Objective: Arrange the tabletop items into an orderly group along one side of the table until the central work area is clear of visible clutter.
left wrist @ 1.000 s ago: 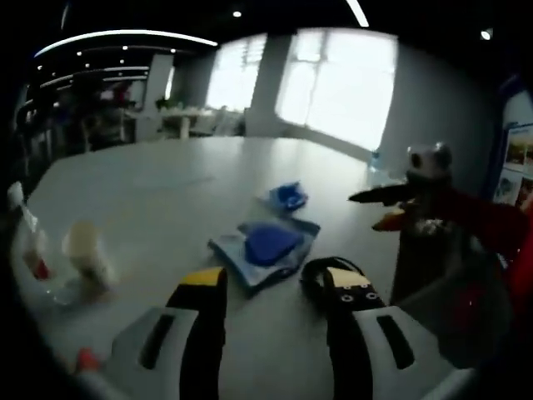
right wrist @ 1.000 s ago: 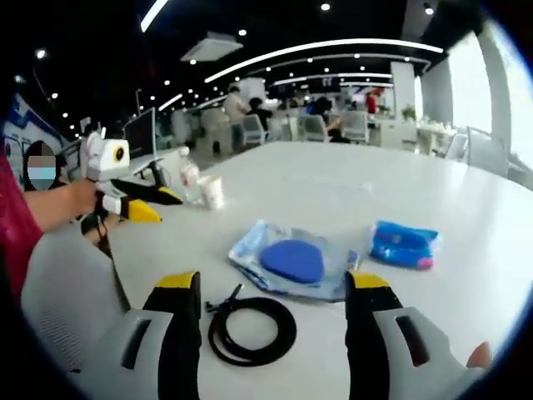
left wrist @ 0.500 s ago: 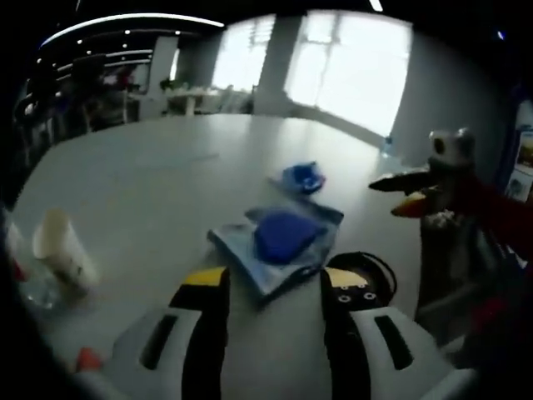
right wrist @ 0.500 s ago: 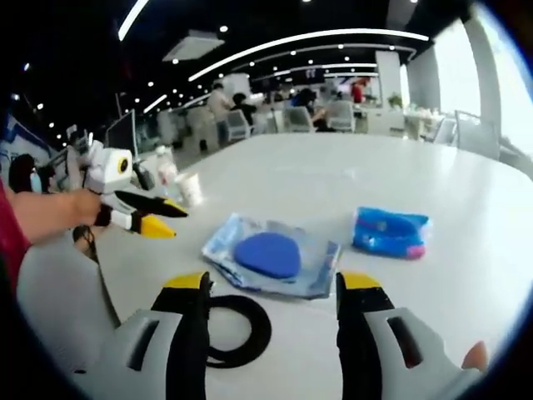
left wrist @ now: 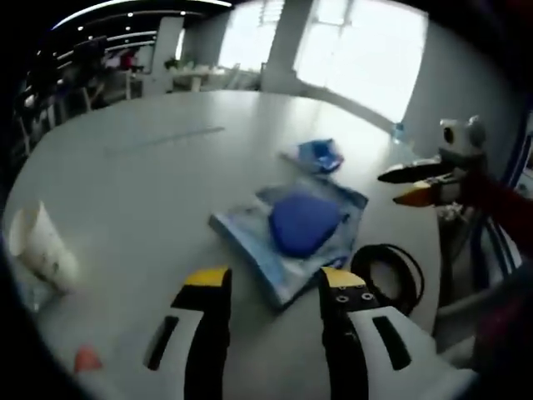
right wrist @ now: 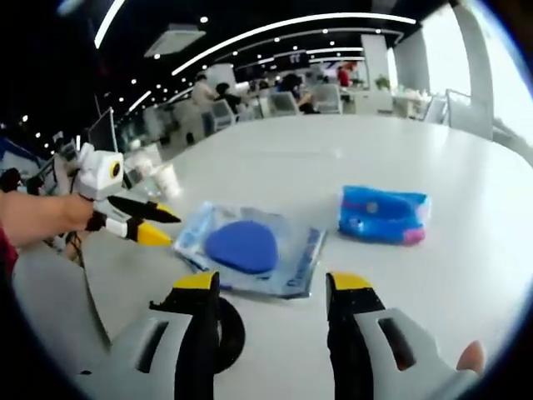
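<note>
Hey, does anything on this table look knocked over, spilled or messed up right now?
Nothing looks spilled or damaged. The clear pouch, blue packet and black cable coil lie loose mid-table; the paper cup stands near the edge.

Bare table (right wrist: 333, 154) beyond pouch (right wrist: 250, 250), blue packet (right wrist: 381, 215)

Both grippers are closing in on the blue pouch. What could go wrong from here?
1. Both open grippers, left and right, aim at the same pouch from different sides; they may collide or tug it apart.
2. The black cable coil lies right beside the pouch and could get dragged along.
3. The paper cup stands near the left gripper and looks easy to tip.
</note>
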